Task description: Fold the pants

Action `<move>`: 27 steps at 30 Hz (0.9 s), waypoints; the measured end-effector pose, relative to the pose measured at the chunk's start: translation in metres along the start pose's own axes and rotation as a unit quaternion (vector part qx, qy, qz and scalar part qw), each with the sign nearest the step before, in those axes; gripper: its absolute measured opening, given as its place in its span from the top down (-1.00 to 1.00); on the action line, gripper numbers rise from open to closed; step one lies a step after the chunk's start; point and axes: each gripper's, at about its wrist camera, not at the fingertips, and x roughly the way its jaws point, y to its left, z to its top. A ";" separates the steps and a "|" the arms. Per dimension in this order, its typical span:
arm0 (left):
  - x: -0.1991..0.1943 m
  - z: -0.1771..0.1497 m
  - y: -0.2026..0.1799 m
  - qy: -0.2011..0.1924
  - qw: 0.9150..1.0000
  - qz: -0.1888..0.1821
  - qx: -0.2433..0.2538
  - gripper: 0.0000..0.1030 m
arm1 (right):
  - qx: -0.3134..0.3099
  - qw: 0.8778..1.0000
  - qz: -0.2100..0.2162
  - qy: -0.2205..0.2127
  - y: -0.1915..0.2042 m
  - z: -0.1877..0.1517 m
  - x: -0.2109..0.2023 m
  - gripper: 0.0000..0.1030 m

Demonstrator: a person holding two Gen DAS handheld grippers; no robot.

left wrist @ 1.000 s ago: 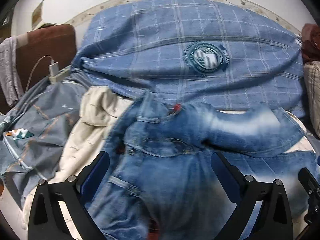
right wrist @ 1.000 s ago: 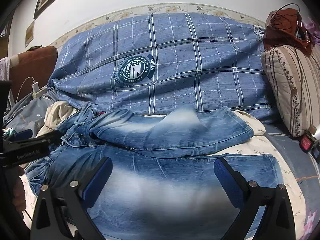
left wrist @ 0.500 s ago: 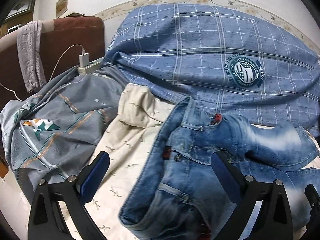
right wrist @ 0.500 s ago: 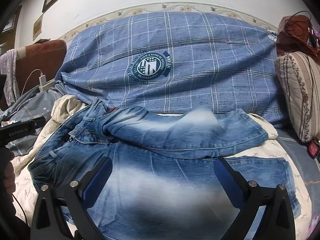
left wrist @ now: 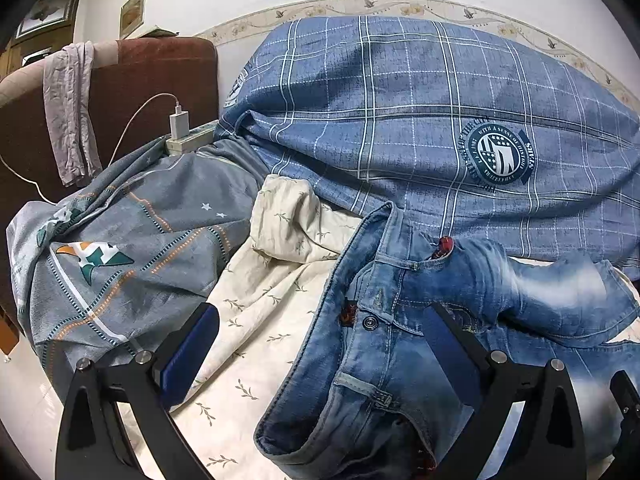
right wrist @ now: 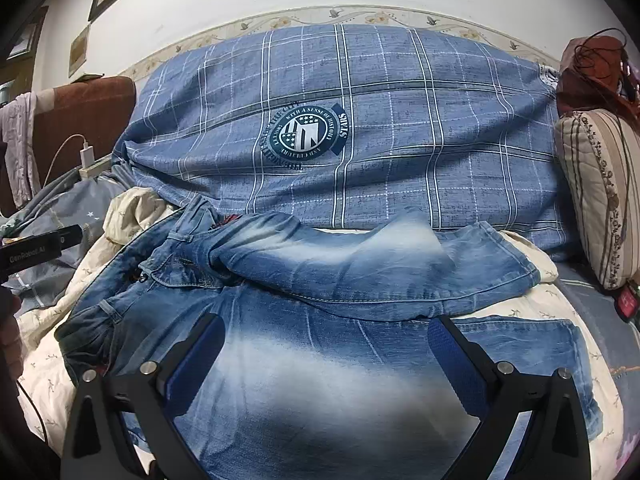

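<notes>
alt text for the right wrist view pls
Blue jeans lie spread across a bed, one leg crossed over the other, with the open right gripper above them. Behind is a blue plaid quilt; a striped pillow sits right.

Faded blue denim pants point(right wrist: 340, 320) lying flat on the bed, far leg folded over near leg; right gripper point(right wrist: 326, 346) spread wide above them; blue plaid quilt point(right wrist: 400, 120) beyond.

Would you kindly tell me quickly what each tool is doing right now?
Left tool: open, holding nothing, above the jeans waistband.
Right tool: open, holding nothing, over the near jeans leg.
</notes>
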 end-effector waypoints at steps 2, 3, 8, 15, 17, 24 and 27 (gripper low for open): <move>-0.001 0.001 0.002 -0.003 1.000 0.002 -0.002 -0.96 | 0.000 1.000 0.000 -0.002 0.000 0.000 -0.001 -0.99; -0.001 0.001 0.002 -0.004 1.000 0.003 -0.002 -0.96 | 0.000 1.000 -0.001 -0.002 0.000 0.000 -0.001 -0.99; -0.002 0.002 0.006 -0.007 1.000 0.006 -0.005 -0.96 | 0.001 1.000 -0.001 -0.003 0.000 0.001 -0.002 -0.99; -0.006 0.004 0.013 -0.015 1.000 0.013 -0.010 -0.96 | -0.002 1.000 -0.001 -0.002 0.001 0.001 -0.001 -0.99; -0.007 0.004 0.014 -0.017 1.000 0.014 -0.011 -0.96 | -0.002 1.000 -0.001 -0.002 0.002 0.001 -0.001 -0.99; -0.008 0.005 0.018 -0.022 0.999 0.020 -0.013 -0.96 | -0.003 1.000 -0.001 -0.002 0.002 0.001 -0.001 -0.99; -0.009 0.005 0.019 -0.024 0.999 0.024 -0.013 -0.96 | -0.005 1.000 -0.003 -0.003 0.002 0.001 -0.001 -0.99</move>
